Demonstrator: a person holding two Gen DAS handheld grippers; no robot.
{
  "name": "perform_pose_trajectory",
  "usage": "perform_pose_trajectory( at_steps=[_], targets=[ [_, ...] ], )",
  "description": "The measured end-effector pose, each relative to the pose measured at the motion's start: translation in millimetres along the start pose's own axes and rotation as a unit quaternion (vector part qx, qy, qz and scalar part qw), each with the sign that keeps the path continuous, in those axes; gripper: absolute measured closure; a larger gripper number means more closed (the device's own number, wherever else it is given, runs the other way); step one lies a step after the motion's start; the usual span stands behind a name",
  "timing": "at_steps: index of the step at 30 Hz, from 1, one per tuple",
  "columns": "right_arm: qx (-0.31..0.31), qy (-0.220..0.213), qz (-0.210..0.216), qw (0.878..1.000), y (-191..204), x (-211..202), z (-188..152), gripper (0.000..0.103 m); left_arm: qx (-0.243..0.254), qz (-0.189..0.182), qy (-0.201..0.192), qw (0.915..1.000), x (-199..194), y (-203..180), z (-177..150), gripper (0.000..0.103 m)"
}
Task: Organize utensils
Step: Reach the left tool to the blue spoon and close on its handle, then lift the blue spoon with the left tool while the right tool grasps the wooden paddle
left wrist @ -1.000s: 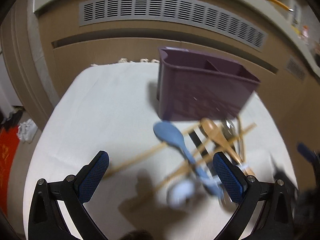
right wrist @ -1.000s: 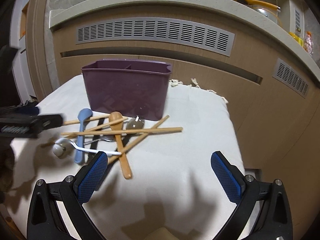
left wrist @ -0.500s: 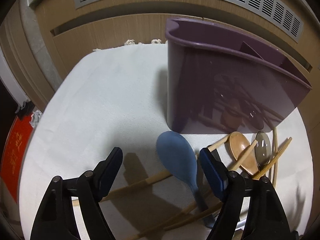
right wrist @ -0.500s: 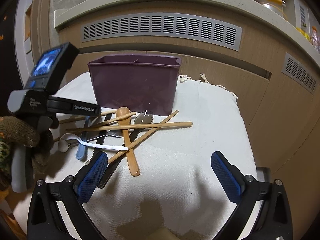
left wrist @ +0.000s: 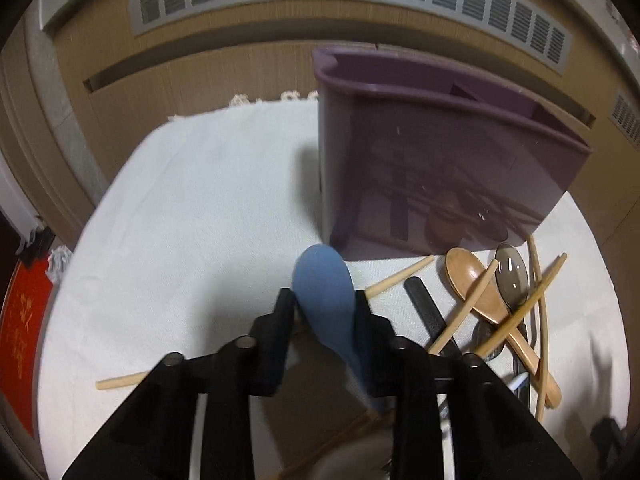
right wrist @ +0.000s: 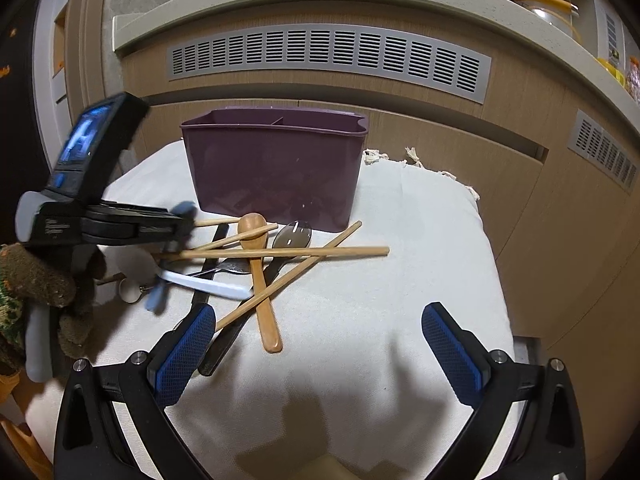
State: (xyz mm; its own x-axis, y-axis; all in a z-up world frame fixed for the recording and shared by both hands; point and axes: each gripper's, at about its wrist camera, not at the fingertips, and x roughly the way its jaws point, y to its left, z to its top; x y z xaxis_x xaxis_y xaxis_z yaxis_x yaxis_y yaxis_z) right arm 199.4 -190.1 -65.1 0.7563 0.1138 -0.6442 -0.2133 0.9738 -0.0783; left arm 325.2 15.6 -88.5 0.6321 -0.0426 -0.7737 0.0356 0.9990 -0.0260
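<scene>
My left gripper (left wrist: pixel 324 304) is shut on the blue spoon (left wrist: pixel 326 284), its bowl pointing at the purple divided caddy (left wrist: pixel 432 168). In the right wrist view the left gripper (right wrist: pixel 182 222) sits at the left of the pile, the blue spoon (right wrist: pixel 154 298) blurred under it. The pile holds a wooden spoon (right wrist: pixel 260 268), a metal spoon (right wrist: pixel 292 236), wooden chopsticks (right wrist: pixel 288 253), a white-handled utensil (right wrist: pixel 208 282) and a black-handled one (right wrist: pixel 222 332). My right gripper (right wrist: pixel 316 344) is open and empty, in front of the pile.
The utensils and the caddy (right wrist: pixel 276 168) stand on a white cloth (right wrist: pixel 400 260) over a small table. A wooden cabinet with a grey vent grille (right wrist: pixel 328 56) rises close behind. A red mat (left wrist: pixel 20 344) lies on the floor at the left.
My left gripper has moved down onto the pile and closed on the blue spoon, which now looks lifted and blurred. The right gripper has stayed open, nearly still.
</scene>
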Motion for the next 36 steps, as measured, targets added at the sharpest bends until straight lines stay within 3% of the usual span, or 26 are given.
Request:
perform_pose_trajectory(
  at_steps=[1,2,6,7,8,10,11,17,23,25,27,29,32,33,36],
  targets=[
    [-0.005,0.0,-0.003,1.0,1.0,0.4,2.0,0.001,-0.002,-0.006,-0.01,0.9999,-6.2,4.2,-0.7,0.078],
    [-0.011,-0.001,-0.005,1.0,2.4,0.8,4.8,0.001,-0.004,-0.014,-0.023,0.9996,-14.9,9.5,-1.9,0.088],
    [-0.031,-0.001,-0.001,1.0,9.3,6.5,16.9,0.003,-0.01,-0.031,-0.077,0.9965,-60.1,22.7,-7.8,0.09],
    [-0.036,0.003,0.007,0.999,12.2,11.3,22.1,0.015,-0.012,-0.034,-0.087,0.9955,-68.5,22.3,-10.2,0.091],
    [-0.041,0.008,0.015,0.999,14.5,16.0,26.2,0.034,-0.016,-0.039,-0.1,0.9941,-76.3,26.5,-13.0,0.091],
    [-0.054,0.032,0.033,0.997,21.2,32.2,36.0,0.056,-0.015,-0.045,-0.118,0.9919,-96.6,26.7,-20.2,0.091],
    [-0.055,0.044,0.042,0.997,22.8,40.1,39.8,0.059,-0.015,-0.047,-0.125,0.991,-103.4,27.2,-22.2,0.091],
    [-0.002,0.091,0.026,0.995,16.0,91.2,57.8,0.059,-0.042,-0.067,-0.127,0.9888,-116.0,47.1,-37.4,0.091],
    [0.019,0.115,0.004,0.993,18.4,120.7,60.9,0.058,-0.099,-0.047,-0.086,0.9902,-97.8,80.9,-45.5,0.088],
    [0.023,0.117,0.006,0.993,20.3,121.4,60.5,0.057,-0.112,-0.039,-0.067,0.9907,-90.9,88.3,-50.0,0.083],
    [0.014,0.122,0.005,0.992,25.1,122.7,60.4,0.051,-0.122,-0.038,-0.052,0.9905,-85.0,91.1,-54.7,0.066],
    [0.01,0.123,0.006,0.992,26.8,122.5,59.0,0.045,-0.126,-0.038,-0.038,0.9905,-80.4,90.7,-58.9,0.058],
    [-0.011,0.126,0.008,0.992,29.4,121.6,55.9,0.045,-0.116,-0.045,-0.019,0.992,-77.8,81.8,-62.3,0.053],
    [-0.02,0.128,0.006,0.992,29.6,121.7,54.8,0.045,-0.112,-0.05,-0.012,0.9924,-77.3,77.9,-63.2,0.048],
    [-0.007,0.142,0.024,0.99,19.8,122.9,51.2,0.059,-0.104,-0.077,0.009,0.9915,-75.0,64.8,-63.6,0.04]
  ],
)
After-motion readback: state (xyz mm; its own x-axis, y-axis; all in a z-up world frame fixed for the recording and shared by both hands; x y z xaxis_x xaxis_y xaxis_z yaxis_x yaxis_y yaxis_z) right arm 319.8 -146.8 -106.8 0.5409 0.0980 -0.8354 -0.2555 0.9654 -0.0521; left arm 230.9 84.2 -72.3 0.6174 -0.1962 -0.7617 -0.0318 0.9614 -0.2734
